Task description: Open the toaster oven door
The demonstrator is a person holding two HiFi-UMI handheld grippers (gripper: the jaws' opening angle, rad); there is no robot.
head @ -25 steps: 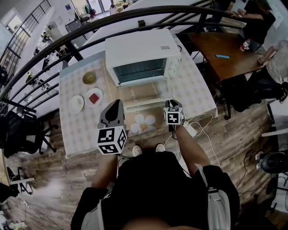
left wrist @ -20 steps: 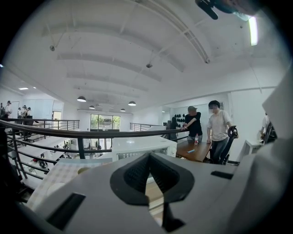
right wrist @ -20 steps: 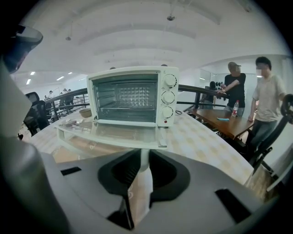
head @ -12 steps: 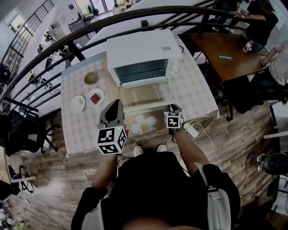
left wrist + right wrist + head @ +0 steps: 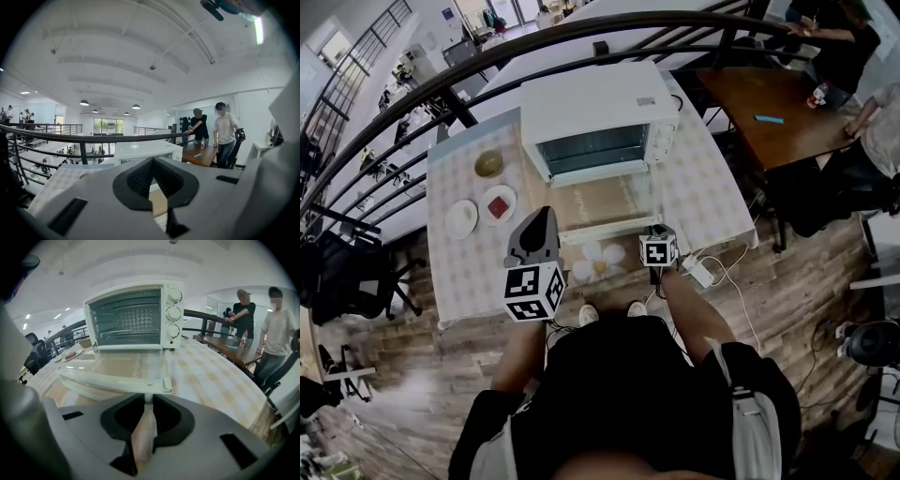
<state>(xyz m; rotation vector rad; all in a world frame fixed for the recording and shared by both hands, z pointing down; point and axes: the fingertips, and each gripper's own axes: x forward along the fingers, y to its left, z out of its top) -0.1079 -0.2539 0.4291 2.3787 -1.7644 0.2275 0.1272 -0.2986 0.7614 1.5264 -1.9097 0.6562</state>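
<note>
1. The white, box-shaped toaster oven (image 5: 595, 103) stands at the far side of a table (image 5: 708, 183) covered with a pale checked cloth.
2. Its glass door (image 5: 598, 199) is swung down toward the person and lies nearly flat, with a long white handle (image 5: 602, 227) along the near edge.
3. The right gripper (image 5: 659, 231) tilts down at the handle's right end. Its jaws are a narrow slit apart, and the tips pinch the handle's edge.
4. The left gripper (image 5: 544, 217) hangs in the air near the door's left corner, jaws pressed together and empty.
5. An olive bowl (image 5: 487, 164) and two small white plates (image 5: 461, 217) sit left of the oven.
</note>
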